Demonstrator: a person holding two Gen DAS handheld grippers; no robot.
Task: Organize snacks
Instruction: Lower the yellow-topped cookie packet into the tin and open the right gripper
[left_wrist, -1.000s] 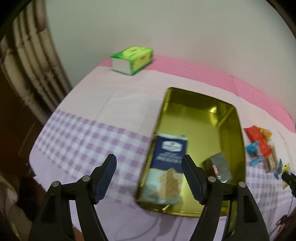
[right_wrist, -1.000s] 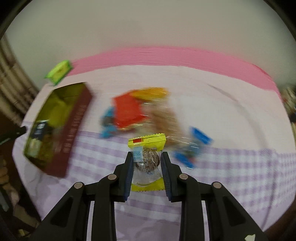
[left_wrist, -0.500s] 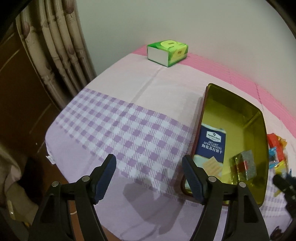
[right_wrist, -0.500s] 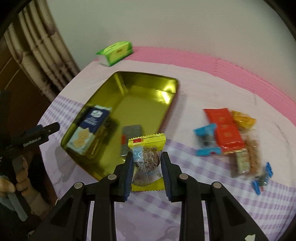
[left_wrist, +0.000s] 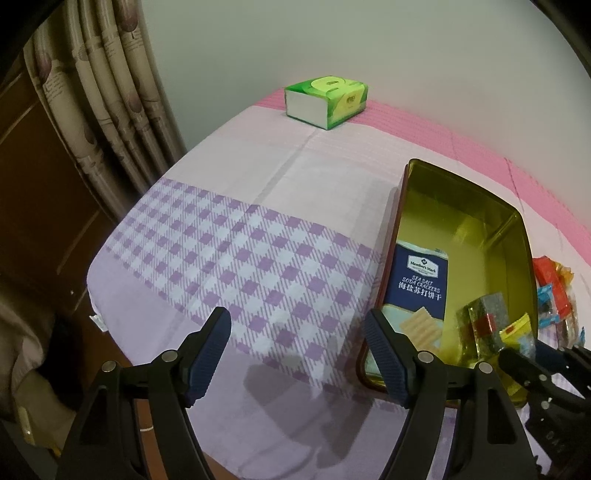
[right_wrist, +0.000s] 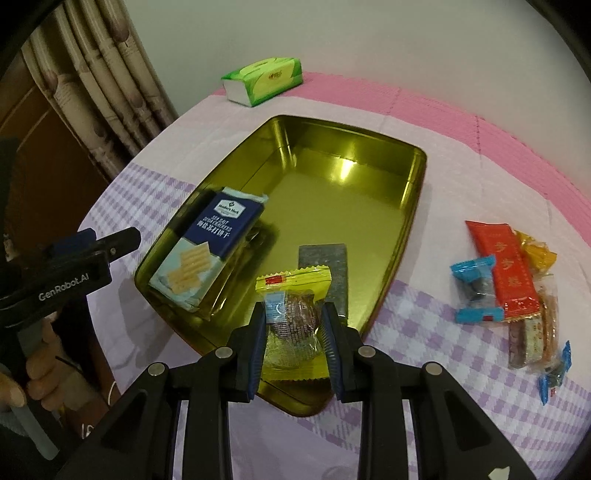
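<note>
My left tongs (left_wrist: 297, 354) were spread wide and empty; my right tongs (right_wrist: 294, 345) were clamped on a yellow snack packet (right_wrist: 291, 317).

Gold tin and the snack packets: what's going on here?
Snacks are being sorted into the gold tin. The right gripper holds a yellow-edged snack packet over the tin's near end. A cracker pack and grey packet already lie inside. The left gripper is open and empty, beside the tin. More loose snacks wait on the cloth.
</note>
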